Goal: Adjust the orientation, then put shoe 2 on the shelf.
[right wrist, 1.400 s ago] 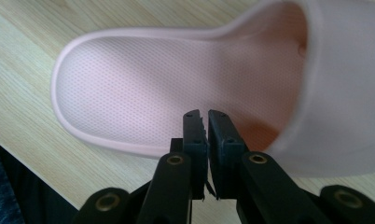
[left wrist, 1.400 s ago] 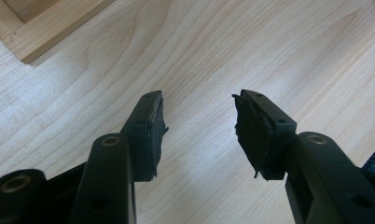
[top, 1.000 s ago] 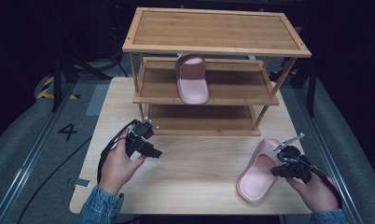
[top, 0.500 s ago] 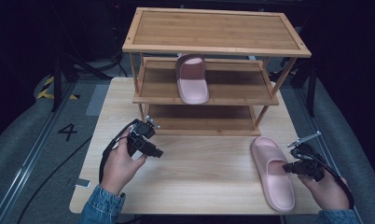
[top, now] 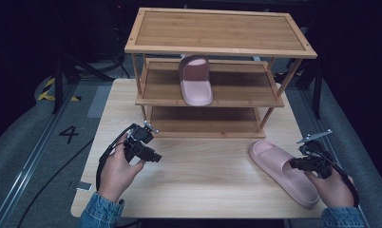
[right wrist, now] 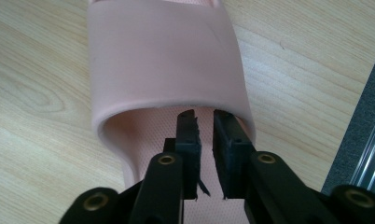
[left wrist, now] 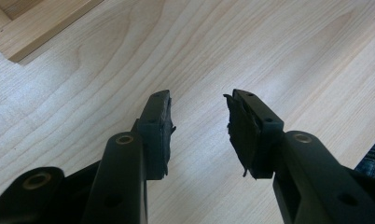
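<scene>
Diagonally, the pink slipper lies, toe toward the shelf.

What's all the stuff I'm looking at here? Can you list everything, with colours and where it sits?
Shoe rack: one, light wood, three shelves, at the far side of the table.
Table: one, pale wood, under everything.
Slipper on the rack: one, pink, on the middle shelf.
Slipper on the table: one, pink, near the right front edge.
Number 4: one, black, on the grey floor left of the table.
Left gripper: one, black, jaws apart over bare tabletop, held in the left hand.
Right gripper: one, black, jaws nearly together at the slipper's strap opening, held in the right hand.
</scene>
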`<state>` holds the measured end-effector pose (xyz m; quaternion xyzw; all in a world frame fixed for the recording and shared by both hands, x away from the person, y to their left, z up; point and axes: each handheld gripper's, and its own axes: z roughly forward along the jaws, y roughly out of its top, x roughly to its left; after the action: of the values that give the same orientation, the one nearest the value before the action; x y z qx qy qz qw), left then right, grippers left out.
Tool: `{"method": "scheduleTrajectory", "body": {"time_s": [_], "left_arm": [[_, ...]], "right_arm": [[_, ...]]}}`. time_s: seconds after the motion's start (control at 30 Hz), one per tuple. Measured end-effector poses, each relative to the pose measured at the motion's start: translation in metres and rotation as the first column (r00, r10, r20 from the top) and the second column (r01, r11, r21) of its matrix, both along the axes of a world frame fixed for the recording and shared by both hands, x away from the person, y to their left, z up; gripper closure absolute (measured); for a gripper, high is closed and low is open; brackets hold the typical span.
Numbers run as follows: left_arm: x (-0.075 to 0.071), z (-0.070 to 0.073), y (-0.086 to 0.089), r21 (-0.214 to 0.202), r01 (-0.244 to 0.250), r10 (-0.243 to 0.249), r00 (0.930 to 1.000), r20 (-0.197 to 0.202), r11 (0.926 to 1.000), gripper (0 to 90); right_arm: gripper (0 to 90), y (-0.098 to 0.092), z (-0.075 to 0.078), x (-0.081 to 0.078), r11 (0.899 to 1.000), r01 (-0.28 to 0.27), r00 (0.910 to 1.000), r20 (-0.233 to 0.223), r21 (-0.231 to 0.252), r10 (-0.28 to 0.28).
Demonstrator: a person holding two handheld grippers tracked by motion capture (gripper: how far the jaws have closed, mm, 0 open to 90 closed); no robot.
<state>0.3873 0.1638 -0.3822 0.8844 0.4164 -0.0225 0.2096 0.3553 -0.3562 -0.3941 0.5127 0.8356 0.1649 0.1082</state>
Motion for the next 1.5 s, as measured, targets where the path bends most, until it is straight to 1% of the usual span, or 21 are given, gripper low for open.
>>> {"method": "scheduleTrajectory", "body": {"time_s": [0.1,0.17,0.2,0.27,0.3,0.33,0.4,0.53,0.7,0.83,0.87,0.93,1.0,1.03,1.1,1.13,1.17,1.33,1.4,1.43,1.5], "left_arm": [[0.000,0.001,0.000,0.005,0.005,-0.005,1.0000,0.005,1.0000,58.7],[0.001,0.001,0.000,-0.001,0.008,-0.008,1.0000,0.003,1.0000,58.3],[0.001,0.001,0.000,0.001,0.011,-0.011,0.9999,0.006,0.9999,58.1],[0.001,0.001,-0.001,0.002,0.009,-0.009,1.0000,0.002,1.0000,57.9],[0.002,0.001,-0.002,0.006,0.013,-0.013,0.9999,0.003,0.9999,57.8],[0.001,0.000,-0.002,0.001,0.014,-0.014,0.9999,-0.003,0.9999,57.7],[0.001,0.000,-0.002,0.001,0.015,-0.015,0.9999,-0.004,0.9999,57.9],[0.000,0.000,-0.003,0.000,0.011,-0.011,0.9999,0.000,0.9999,58.0],[-0.002,-0.001,-0.002,-0.003,0.012,-0.012,0.9999,-0.002,0.9999,57.8],[-0.004,-0.001,0.001,-0.001,0.004,-0.004,1.0000,-0.004,1.0000,57.6],[-0.004,-0.001,0.001,-0.002,0.004,-0.004,1.0000,-0.001,1.0000,57.5],[-0.004,-0.001,0.001,-0.003,0.002,-0.002,1.0000,-0.001,1.0000,57.4],[-0.005,-0.001,0.001,-0.001,0.003,-0.003,1.0000,-0.001,1.0000,57.4],[-0.005,-0.001,0.001,-0.002,0.003,-0.003,1.0000,-0.001,1.0000,57.3],[-0.005,-0.002,0.001,0.001,0.004,-0.004,1.0000,-0.004,1.0000,57.2],[-0.005,-0.002,0.001,0.004,0.003,-0.003,1.0000,-0.005,1.0000,57.1],[-0.006,-0.003,0.001,0.006,0.001,-0.001,1.0000,-0.003,1.0000,57.1],[-0.005,-0.002,0.003,-0.002,0.000,0.000,1.0000,-0.004,1.0000,57.1],[-0.005,-0.002,0.004,-0.003,0.001,-0.001,1.0000,-0.003,1.0000,56.8],[-0.005,-0.002,0.006,-0.005,-0.002,0.002,1.0000,-0.006,1.0000,56.5],[-0.004,-0.003,0.008,-0.001,-0.002,0.002,0.9999,-0.010,1.0000,55.8]], "right_arm": [[71.4,0.001,0.004,-0.004,1.000,-0.010,0.9994,-0.033,0.025,0.011],[64.3,0.002,0.008,-0.008,0.998,-0.031,0.9976,-0.060,0.056,0.034],[62.7,0.004,0.011,-0.010,0.996,-0.047,0.9958,-0.075,0.073,0.052],[58.8,0.007,0.015,-0.014,0.996,-0.053,0.9952,-0.079,0.068,0.058],[56.8,0.008,0.017,-0.015,0.996,-0.059,0.9939,-0.090,0.067,0.065],[56.4,0.011,0.018,-0.017,0.996,-0.067,0.9917,-0.105,0.065,0.074],[54.8,0.015,0.018,-0.018,0.994,-0.087,0.9894,-0.111,0.065,0.094],[52.0,0.022,0.010,-0.015,0.993,-0.106,0.9841,-0.137,0.060,0.113],[51.2,0.030,0.001,-0.010,0.992,-0.116,0.9833,-0.136,0.039,0.121],[52.5,0.037,-0.002,-0.005,0.991,-0.131,0.9837,-0.121,0.029,0.133],[53.4,0.039,-0.004,-0.004,0.991,-0.128,0.9834,-0.126,0.030,0.131],[56.5,0.040,-0.007,-0.003,0.990,-0.138,0.9830,-0.120,0.017,0.139],[59.4,0.042,-0.010,-0.002,0.991,-0.132,0.9833,-0.125,0.014,0.133],[61.5,0.042,-0.011,-0.001,0.990,-0.138,0.9833,-0.119,0.007,0.138],[69.0,0.044,-0.012,-0.001,0.990,-0.141,0.9849,-0.103,-0.008,0.139],[72.5,0.045,-0.012,-0.001,0.989,-0.144,0.9846,-0.103,-0.016,0.141],[73.9,0.045,-0.012,-0.001,0.989,-0.142,0.9857,-0.097,-0.037,0.138],[80.6,0.047,-0.014,0.000,0.987,-0.160,0.9816,-0.106,-0.005,0.158],[80.7,0.048,-0.014,0.000,0.987,-0.163,0.9811,-0.107,-0.010,0.161],[80.8,0.050,-0.013,0.000,0.986,-0.165,0.9810,-0.106,-0.022,0.162],[81.1,0.051,-0.012,0.000,0.985,-0.169,0.9803,-0.107,-0.020,0.166]]}}
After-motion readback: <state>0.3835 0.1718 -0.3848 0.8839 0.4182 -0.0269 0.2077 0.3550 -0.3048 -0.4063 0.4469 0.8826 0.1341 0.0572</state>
